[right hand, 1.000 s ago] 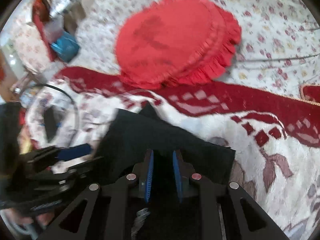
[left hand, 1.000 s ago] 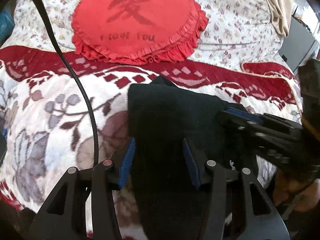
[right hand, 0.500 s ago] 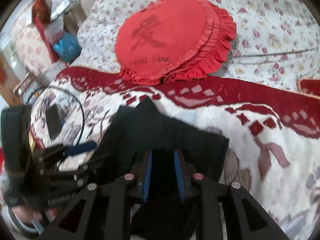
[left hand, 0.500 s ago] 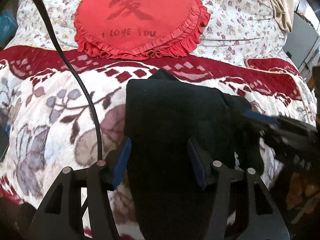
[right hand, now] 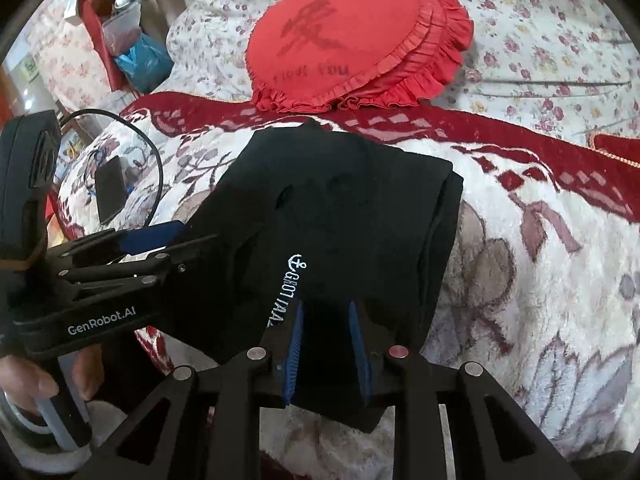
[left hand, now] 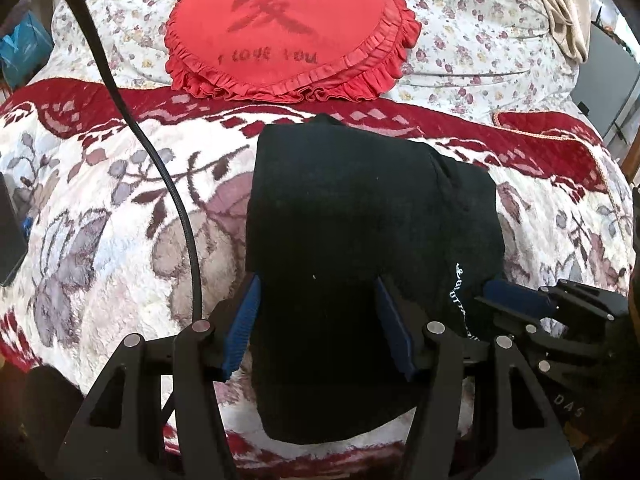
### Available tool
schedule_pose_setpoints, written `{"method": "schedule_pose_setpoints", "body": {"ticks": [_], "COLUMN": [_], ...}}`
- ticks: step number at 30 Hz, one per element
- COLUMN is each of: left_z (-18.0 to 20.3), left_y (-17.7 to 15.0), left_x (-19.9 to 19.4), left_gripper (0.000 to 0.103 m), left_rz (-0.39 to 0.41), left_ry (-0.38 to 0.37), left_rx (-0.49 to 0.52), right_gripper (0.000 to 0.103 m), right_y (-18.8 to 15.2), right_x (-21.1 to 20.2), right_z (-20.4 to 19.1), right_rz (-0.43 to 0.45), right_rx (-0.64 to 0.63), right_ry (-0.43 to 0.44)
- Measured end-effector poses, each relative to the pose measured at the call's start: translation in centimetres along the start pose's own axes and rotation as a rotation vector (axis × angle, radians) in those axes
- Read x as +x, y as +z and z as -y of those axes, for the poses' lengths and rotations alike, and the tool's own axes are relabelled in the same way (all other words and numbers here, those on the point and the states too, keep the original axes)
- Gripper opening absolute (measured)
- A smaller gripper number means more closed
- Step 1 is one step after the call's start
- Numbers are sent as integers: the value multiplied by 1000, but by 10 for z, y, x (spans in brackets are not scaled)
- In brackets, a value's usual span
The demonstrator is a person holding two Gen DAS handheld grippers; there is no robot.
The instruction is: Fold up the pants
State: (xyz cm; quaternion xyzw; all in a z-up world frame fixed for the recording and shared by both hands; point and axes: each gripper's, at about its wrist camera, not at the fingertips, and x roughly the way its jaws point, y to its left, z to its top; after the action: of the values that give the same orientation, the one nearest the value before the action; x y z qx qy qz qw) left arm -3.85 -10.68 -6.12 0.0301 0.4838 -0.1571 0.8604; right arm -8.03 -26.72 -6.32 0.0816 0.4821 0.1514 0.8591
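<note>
The black pants [left hand: 360,216] lie folded into a thick rectangle on the floral blanket [left hand: 120,216], with white lettering near their right edge. They also show in the right wrist view [right hand: 340,208]. My left gripper [left hand: 318,312] is open, its blue-padded fingers straddling the near part of the fold. My right gripper [right hand: 326,320] has its fingers close together with black cloth between them; it shows at the lower right of the left wrist view [left hand: 520,300]. The left gripper appears at the left of the right wrist view [right hand: 152,240].
A red heart-shaped ruffled cushion [left hand: 288,32] lies beyond the pants on the flowered bedspread [left hand: 480,40]. A black cable [left hand: 168,184] arcs over the blanket on the left. A dark phone [right hand: 109,188] lies at the bed's left side, near blue bags [right hand: 140,60].
Both grippers have drawn back toward the near edge, so more of the folded pants shows. The left stays open. The right keeps its fingers narrow on the cloth.
</note>
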Motion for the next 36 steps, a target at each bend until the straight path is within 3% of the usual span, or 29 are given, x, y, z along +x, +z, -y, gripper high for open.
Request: {"method": "schedule_pose_setpoints", "body": {"ticks": [7,9,13,18,22,25,26,29,32,34,35,36], "left_z": [-2,-3,-9,-29,-44,-56,-58,-55,-46,-43,-41,-39], "left_y": [1,2,6,13,17,18,18,18,16,15,15,16], "left_x": [-4,-7,-12,-15,-10,0,5,16,31,35,35,34], "left_gripper": [59,59,60,60,60,76,76,76,76,76,67,65], "left_rz": [3,13,19,4,-7,-27,-31,-50,-95,-82,-70,-75], "left_ry": [3,8,-9,-87,-105,-180,-216,-214,-268,-290,-292,-277], "left_rx": [-4,-2,-11,-60,-78,-130,-151,-152,-143,-168,-168,-160], "right_gripper": [29,42,46,63,63,64,66,68,69,54,34,30], "right_y": [15,19,23,23,21,22,22,22,22,22,23,24], "right_x": [-15,-19,-17,-8,3,18,21,22,24,23,20,18], "right_z": [1,6,23,46,58,62,64,68,67,60,57,55], "right_rz": [5,32,37,43,37,6,7,29,43,58,71,77], "right_rx": [27,48,128,232,271,290,294,307,298,246,225,218], "right_ry": [4,-3,-16,4,62,110,115,142,151,122,125,161]}}
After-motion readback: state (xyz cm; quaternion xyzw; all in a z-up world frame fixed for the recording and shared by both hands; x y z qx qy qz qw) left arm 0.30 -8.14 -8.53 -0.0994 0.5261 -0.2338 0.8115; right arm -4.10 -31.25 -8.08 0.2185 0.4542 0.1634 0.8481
